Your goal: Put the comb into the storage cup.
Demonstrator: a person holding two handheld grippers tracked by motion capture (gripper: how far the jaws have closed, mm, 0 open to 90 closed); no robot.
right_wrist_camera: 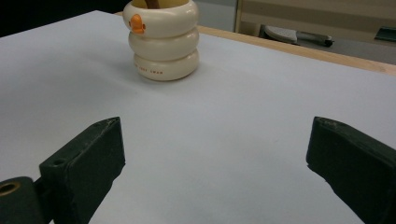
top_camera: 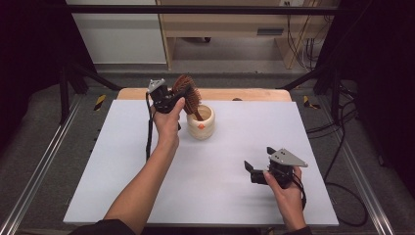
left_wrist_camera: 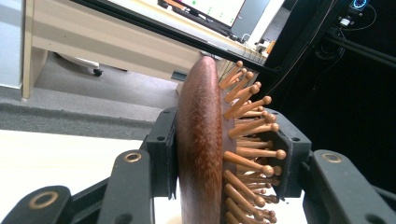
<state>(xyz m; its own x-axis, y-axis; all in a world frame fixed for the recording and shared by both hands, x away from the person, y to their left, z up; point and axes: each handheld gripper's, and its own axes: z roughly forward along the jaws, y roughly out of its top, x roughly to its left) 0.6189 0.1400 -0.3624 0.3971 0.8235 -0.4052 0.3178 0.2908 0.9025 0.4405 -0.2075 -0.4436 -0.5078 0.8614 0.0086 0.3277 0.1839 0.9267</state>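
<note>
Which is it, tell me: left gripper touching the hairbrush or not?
Touching. The left gripper view shows the left gripper clamping the hairbrush, one jaw on its wooden back, the other against its bristles.

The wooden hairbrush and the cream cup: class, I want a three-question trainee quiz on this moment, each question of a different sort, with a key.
1. True or false: the left gripper is shut on the head of the wooden hairbrush.
2. Where is the brush's handle end? A) lying flat on the white table B) inside the cream cup C) between the right gripper's jaws
3. Fill in: the right gripper is ____, its jaws spread with nothing between them above the table.

Key
1. True: one jaw presses the smooth back, the other the bristle side.
2. B: the handle slants down into the cup.
3. open
</note>
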